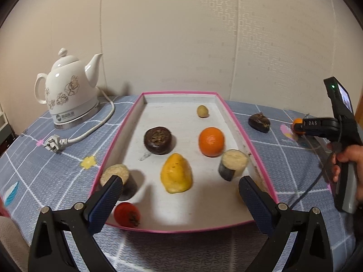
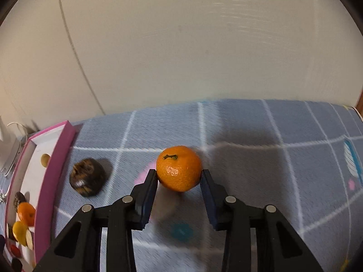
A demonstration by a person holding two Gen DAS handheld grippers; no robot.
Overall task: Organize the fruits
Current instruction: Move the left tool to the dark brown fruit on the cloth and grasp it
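Because the job is to gather loose fruit into one place, the pink-rimmed tray (image 1: 229, 111) serves as the collecting spot, and everything is best placed against it. The right gripper (image 2: 179, 176) works well off the tray's right side, out on the blue checked cloth (image 2: 249, 124), where a mandarin (image 2: 179, 168) lies outside the rim. Its two padded fingers (image 2: 151, 181) bracket the fruit at its widest part, both pads meeting the peel, so the tongs appear clenched on the mandarin; whether it has left the cloth cannot be told. Holding it across the middle makes sense for a round, rolling thing. Between this mandarin and the tray sits a dark wrinkled fruit (image 2: 87, 176), also outside the rim and presumably next in line.

The left gripper (image 1: 180, 189) hangs over the tray's near end with its jaws spread wide and nothing between them, likely waiting its turn.

The mandarin is bright orange with a dimpled, glossy skin, a small green-brown stem stub on top, and a slightly squat shape. Inside the tray lie a larger orange (image 1: 211, 141), a yellow piece (image 1: 176, 173), a dark round fruit (image 1: 158, 140), a small tan one (image 1: 202, 111), a red one (image 1: 126, 214) and two pale-topped cylinders (image 1: 233, 164). A white kettle (image 1: 68, 90) stands left of the tray.
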